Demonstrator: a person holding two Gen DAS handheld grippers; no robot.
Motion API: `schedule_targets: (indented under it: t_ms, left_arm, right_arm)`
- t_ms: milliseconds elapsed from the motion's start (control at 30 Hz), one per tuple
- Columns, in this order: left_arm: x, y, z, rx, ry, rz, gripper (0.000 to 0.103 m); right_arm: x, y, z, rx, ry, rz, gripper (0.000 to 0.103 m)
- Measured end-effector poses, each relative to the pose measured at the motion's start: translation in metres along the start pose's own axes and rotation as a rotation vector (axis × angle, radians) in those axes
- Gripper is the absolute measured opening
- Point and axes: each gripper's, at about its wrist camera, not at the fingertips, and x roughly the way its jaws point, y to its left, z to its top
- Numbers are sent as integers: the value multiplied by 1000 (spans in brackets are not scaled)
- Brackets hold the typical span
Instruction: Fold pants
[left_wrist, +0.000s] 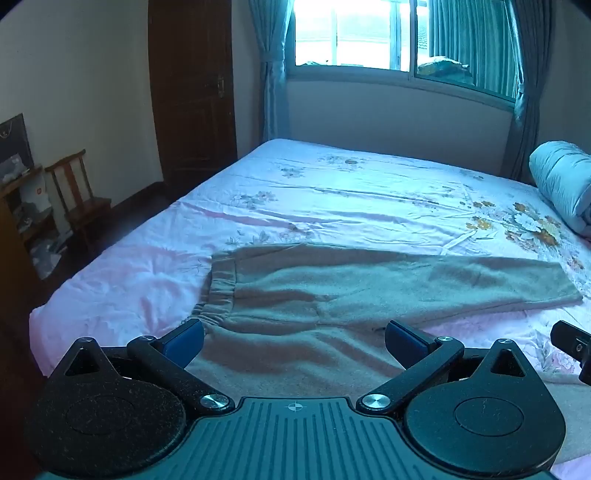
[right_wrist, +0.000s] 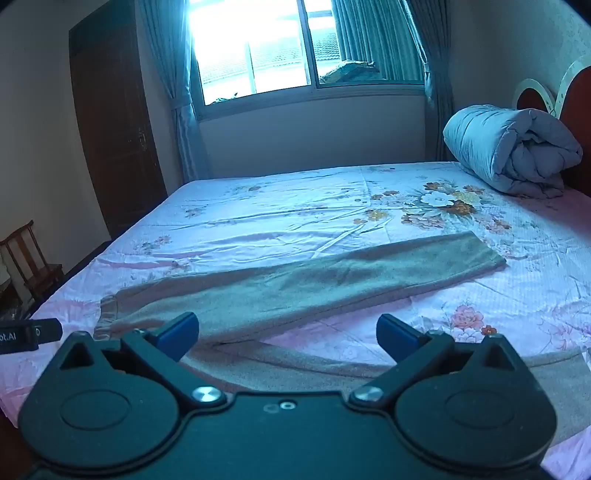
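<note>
Grey-brown fleece pants lie flat on the flowered bed sheet, elastic waistband at the left, the far leg stretching to the right. The near leg runs toward the camera side. My left gripper hovers above the seat of the pants near the waistband, jaws wide open, nothing between the blue pads. My right gripper hangs over the crotch area where the two legs part, also wide open and empty. Its tip shows at the right edge of the left wrist view.
A rolled blue-grey duvet sits at the bed's head on the right, before a red headboard. A brown door and a wooden chair stand left of the bed. A curtained window is behind.
</note>
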Motion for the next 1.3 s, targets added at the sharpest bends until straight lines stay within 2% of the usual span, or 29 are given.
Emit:
schedule_targets:
  t_ms: [67, 100, 167, 433, 500, 1300]
  left_arm:
    - [3, -5, 1, 13, 9, 10, 103]
    - [-4, -2, 6, 5, -31, 8, 103]
    - [-9, 2, 2, -7, -50, 2, 103]
    - [-6, 5, 3, -16, -45, -8, 103]
    - [-7, 5, 3, -15, -44, -11, 103]
    - [-7, 6, 0, -30, -44, -14, 103]
  right_arm:
    - [-1, -1, 0, 5, 1, -2, 97]
    - [-1, -2, 0, 8, 1, -4, 97]
    - [-1, -3, 0, 14, 4, -11, 97]
    - [8, -5, -2, 33, 8, -42, 97]
    - [-1, -7, 0, 28, -4, -31, 97]
    - [3, -9, -2, 22, 8, -17, 97]
